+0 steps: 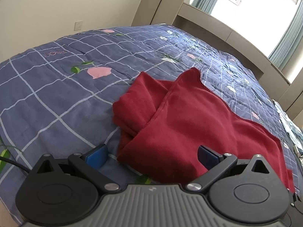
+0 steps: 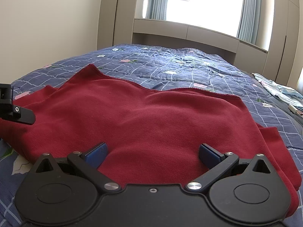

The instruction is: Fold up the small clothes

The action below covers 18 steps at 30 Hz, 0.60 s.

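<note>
The red garment [image 2: 151,124] lies spread on the bed quilt [image 1: 56,98], directly ahead of both pairs of fingers and running in under them, so that its near edge is hidden below each tool. It looks a soft, fairly thick knit, light for its bulk and quite limp: it sags into the quilt's hollows and has already doubled over itself beyond the left gripper [image 1: 151,156], where one flap overlaps a bunched sleeve-like part. Cloth of this sort should not slip much between padded jaws, but it will likely drag and wrinkle rather than slide flat, and a pinch may catch two layers at once. The stitched hem along the far edge, well beyond the right gripper [image 2: 153,155], and the corners at its ends seem the best places to take hold, being firm single edges. Both grippers stand wide apart at the jaws, holding nothing; the left one's blue pads [image 1: 97,155] straddle the garment's near left corner, one pad over bare quilt and the other over red cloth, while the right one hovers over the middle of the cloth. Counted: one red garment, two grippers, one quilt, and one heap of pale blue cloth [image 2: 278,89] far off to the right of the right fingers, with a small white object [image 2: 292,108] near it.
</note>
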Each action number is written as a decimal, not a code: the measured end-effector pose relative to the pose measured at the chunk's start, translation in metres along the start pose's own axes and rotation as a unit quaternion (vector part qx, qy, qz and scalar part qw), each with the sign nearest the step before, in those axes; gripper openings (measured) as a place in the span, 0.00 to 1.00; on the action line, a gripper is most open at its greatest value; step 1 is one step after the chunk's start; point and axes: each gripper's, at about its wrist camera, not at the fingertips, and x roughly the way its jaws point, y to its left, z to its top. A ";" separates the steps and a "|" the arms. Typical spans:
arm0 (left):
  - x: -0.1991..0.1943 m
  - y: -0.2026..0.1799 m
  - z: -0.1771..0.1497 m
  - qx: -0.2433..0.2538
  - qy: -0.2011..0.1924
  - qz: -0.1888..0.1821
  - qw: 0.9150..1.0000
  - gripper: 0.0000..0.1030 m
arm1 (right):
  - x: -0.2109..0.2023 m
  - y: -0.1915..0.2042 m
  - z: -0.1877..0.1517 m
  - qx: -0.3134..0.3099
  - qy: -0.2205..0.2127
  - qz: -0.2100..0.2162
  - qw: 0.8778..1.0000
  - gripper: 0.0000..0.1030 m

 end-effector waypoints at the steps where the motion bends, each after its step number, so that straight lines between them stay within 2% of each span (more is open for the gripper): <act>1: 0.000 0.000 0.000 0.001 0.001 0.000 1.000 1.00 | 0.000 0.000 0.000 0.000 0.000 0.000 1.000 1.00; 10: 0.001 0.000 0.003 -0.003 0.001 0.003 1.000 0.99 | 0.000 -0.001 0.000 0.001 0.000 0.001 1.000 1.00; 13: 0.000 -0.001 0.005 -0.004 -0.005 0.012 1.000 0.91 | 0.000 0.000 0.000 0.002 0.000 0.002 1.000 1.00; 18: -0.001 0.001 0.009 -0.007 -0.008 0.020 1.000 0.73 | 0.000 -0.001 0.000 0.003 0.000 0.003 1.000 1.00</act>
